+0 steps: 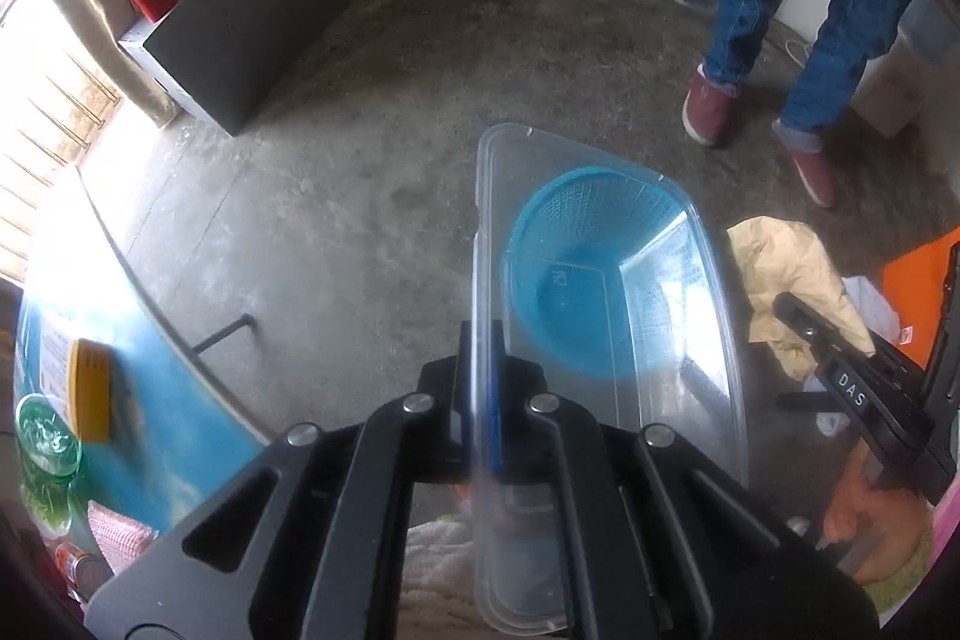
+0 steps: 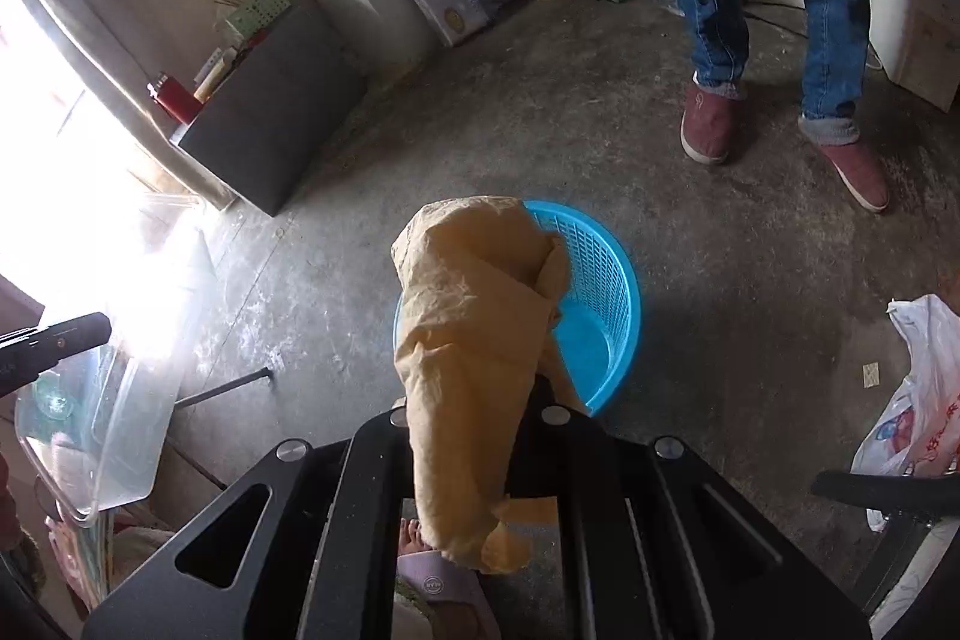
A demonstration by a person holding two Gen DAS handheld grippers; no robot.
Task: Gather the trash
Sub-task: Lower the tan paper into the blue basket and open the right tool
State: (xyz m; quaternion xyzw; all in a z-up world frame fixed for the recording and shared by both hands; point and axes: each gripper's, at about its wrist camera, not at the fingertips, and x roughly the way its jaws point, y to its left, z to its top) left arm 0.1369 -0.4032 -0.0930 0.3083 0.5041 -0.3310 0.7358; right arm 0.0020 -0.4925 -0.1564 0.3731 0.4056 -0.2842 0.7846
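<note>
My left gripper (image 1: 483, 370) is shut on the rim of a clear plastic food container (image 1: 606, 292), held in the air above a blue plastic basket (image 1: 576, 226) on the floor. My right gripper (image 2: 474, 412) is shut on a crumpled brown paper bag (image 2: 474, 316), held over the same blue basket (image 2: 600, 304). The bag also shows in the left wrist view (image 1: 786, 268), with the right gripper (image 1: 852, 376) beside it. The clear container shows at the left of the right wrist view (image 2: 120, 430).
A person in jeans and red shoes (image 2: 708, 124) stands beyond the basket. A black cabinet (image 1: 240, 22) is at the far left. A blue table edge (image 1: 120, 370) with a green glass (image 1: 45, 436) is at left. A white plastic bag (image 2: 912, 400) lies at right.
</note>
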